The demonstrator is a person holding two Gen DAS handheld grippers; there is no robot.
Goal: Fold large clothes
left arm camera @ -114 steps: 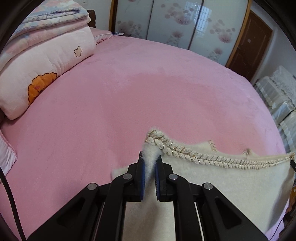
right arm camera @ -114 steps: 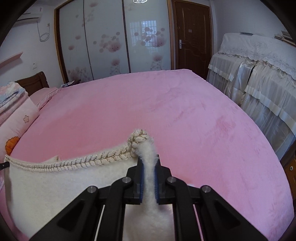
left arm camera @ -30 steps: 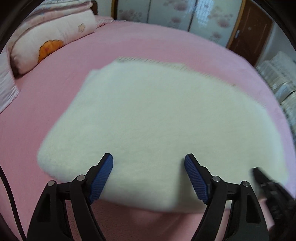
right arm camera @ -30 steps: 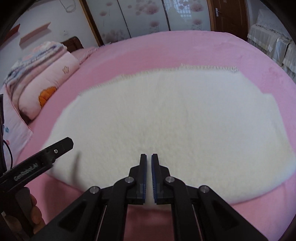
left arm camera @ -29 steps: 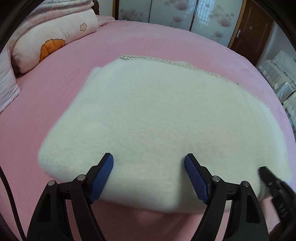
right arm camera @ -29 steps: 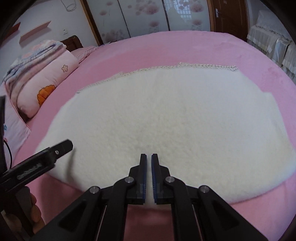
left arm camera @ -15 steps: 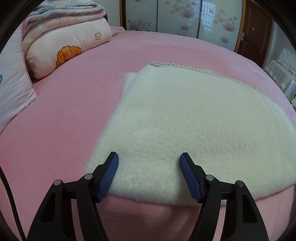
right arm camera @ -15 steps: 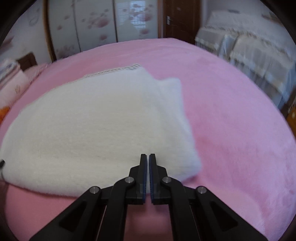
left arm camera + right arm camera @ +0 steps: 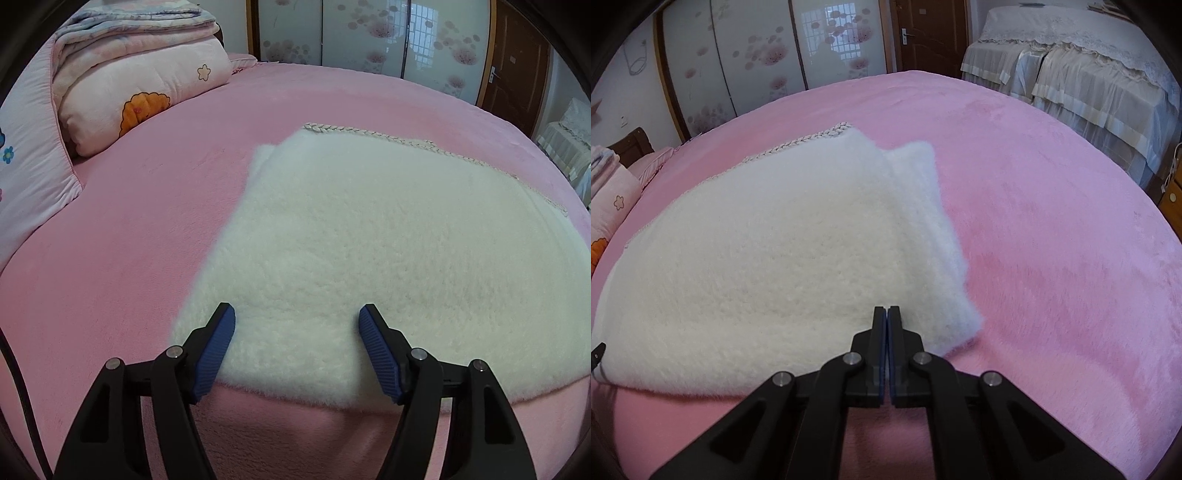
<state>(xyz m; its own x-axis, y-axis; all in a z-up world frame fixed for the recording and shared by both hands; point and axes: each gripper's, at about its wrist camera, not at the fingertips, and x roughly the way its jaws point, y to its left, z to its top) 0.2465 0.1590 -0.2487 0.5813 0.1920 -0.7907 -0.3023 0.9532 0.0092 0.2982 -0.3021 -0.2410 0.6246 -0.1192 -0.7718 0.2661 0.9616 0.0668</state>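
Observation:
A folded white fleece garment [image 9: 388, 243] with a braided trim along its far edge lies flat on the pink bed [image 9: 147, 229]. It also shows in the right wrist view [image 9: 783, 258]. My left gripper [image 9: 297, 321] is open and empty, its blue pads [image 9: 218, 343] spread over the garment's near left corner. My right gripper [image 9: 887, 314] is shut with nothing between its pads, just above the garment's near right corner. A lower layer sticks out at the garment's right side [image 9: 923, 166].
A rolled pink quilt [image 9: 140, 92] and a pillow [image 9: 26, 177] lie at the bed's left. Sliding wardrobe doors [image 9: 757, 55] and a brown door [image 9: 927, 33] stand behind. A covered piece of furniture [image 9: 1082, 62] stands right of the bed.
Both grippers let go of the garment's trimmed corners, and it now lies folded. Over the last second my left gripper swung left and my right gripper swung right, towards the near corners.

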